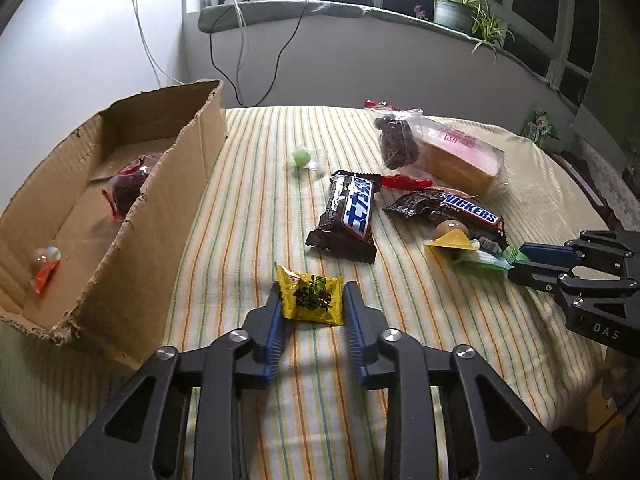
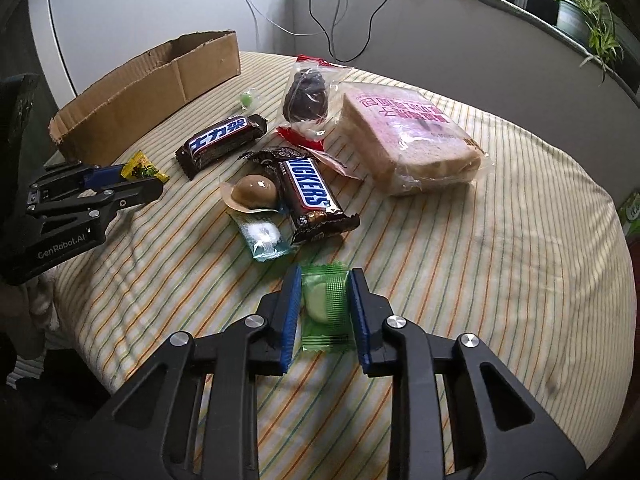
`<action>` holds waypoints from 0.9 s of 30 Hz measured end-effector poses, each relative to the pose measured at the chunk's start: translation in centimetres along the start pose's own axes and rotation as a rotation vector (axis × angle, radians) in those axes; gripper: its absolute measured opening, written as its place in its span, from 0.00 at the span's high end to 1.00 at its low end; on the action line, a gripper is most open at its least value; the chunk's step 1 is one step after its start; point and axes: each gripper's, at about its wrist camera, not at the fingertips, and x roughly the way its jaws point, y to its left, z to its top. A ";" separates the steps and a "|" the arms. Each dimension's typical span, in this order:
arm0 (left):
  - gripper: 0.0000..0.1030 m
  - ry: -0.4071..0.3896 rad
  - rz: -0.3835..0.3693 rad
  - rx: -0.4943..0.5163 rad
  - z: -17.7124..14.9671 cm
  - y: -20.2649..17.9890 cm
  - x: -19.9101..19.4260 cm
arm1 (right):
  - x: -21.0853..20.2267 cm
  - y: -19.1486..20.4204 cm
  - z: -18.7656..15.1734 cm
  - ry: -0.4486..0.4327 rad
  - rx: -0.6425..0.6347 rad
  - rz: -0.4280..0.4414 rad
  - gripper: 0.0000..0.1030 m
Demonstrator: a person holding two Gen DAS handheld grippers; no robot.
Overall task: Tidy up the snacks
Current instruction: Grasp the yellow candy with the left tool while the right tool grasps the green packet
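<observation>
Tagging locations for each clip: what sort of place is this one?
Probably a room in a home: a table under a striped cloth, a windowsill with potted plants and trailing cables, and snacks beside a cardboard box.

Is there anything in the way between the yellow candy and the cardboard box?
Nothing visible. The yellow wrapped candy sits between the left gripper fingers, and only bare striped tablecloth lies between it and the brown cardboard box. The box's side wall must be cleared, though.
</observation>
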 end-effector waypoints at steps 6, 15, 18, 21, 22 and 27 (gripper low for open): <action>0.89 -0.002 -0.028 -0.020 -0.2 0.4 -0.5 | -0.4 -0.5 0.0 -0.007 0.039 0.001 0.77; 0.94 -0.012 -0.056 -0.042 -0.3 0.9 -0.9 | -0.9 -0.5 0.1 -0.016 0.055 -0.016 0.77; 0.94 -0.002 -0.057 -0.039 -0.4 0.9 -0.7 | -0.9 -0.4 0.0 -0.011 0.048 -0.019 0.77; 0.94 -0.006 -0.063 -0.048 -0.3 1.1 -0.6 | -0.8 -0.2 0.0 -0.011 0.047 -0.023 0.77; 0.94 -0.012 -0.064 -0.048 -0.3 1.1 -0.7 | -0.8 -0.3 0.0 -0.011 0.047 -0.021 0.77; 0.96 -0.026 -0.075 -0.053 -0.3 1.3 -0.8 | -0.8 -0.3 0.0 -0.010 0.046 -0.024 0.77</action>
